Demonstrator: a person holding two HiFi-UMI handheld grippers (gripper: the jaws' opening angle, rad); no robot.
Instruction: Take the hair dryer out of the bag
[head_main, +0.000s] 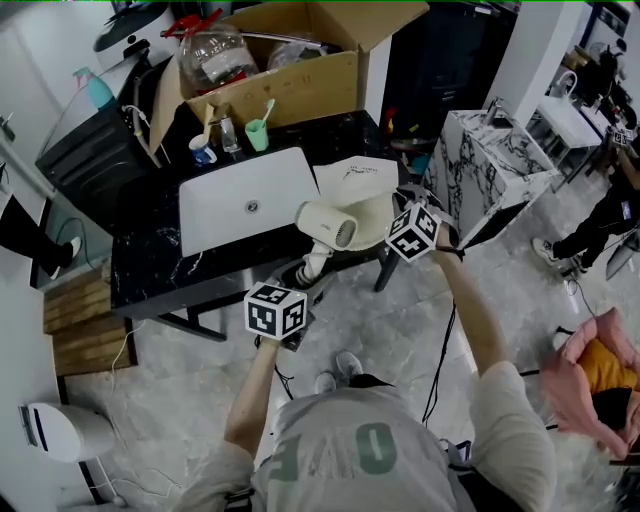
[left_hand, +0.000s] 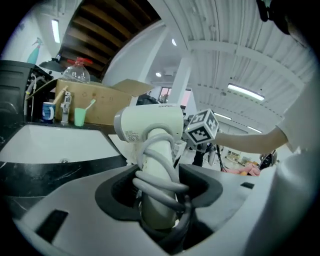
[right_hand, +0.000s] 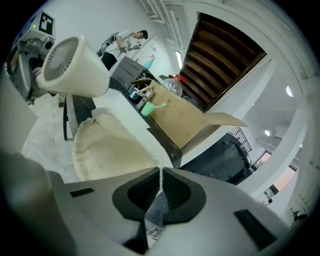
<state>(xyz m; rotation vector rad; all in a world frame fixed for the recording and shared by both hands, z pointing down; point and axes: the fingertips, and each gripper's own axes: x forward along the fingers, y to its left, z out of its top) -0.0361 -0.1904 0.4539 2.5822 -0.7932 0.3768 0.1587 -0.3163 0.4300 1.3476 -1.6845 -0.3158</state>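
- Head view. Cream-white plastic hair dryer, centre of frame, held in the air over the front edge of the black marble desk. Its nozzle points to the lower right and its handle hangs down into the left tongs. The pale cream fabric bag lies just right of it, with its rim in the right tongs. A white rectangular sink basin is left of centre and a brown cardboard box is at the top.
- Left gripper view. The left tongs are clamped on the dryer's handle, over the grey cord wound round it. The dryer's body stands upright at centre.
- Right gripper view. The right tongs are clenched on a thin edge of the bag. The bag's mouth gapes at lower left and looks empty. The dryer, at upper left, is apart from the bag.
- Step in hand, as judged: the lift-out is at its end, with the dryer seemingly clear of the mouth.
- Next move, as judged: carry the dryer aside to bare desk and set it down, keeping the cord from snagging the bag's rim. The bag can then be let go.
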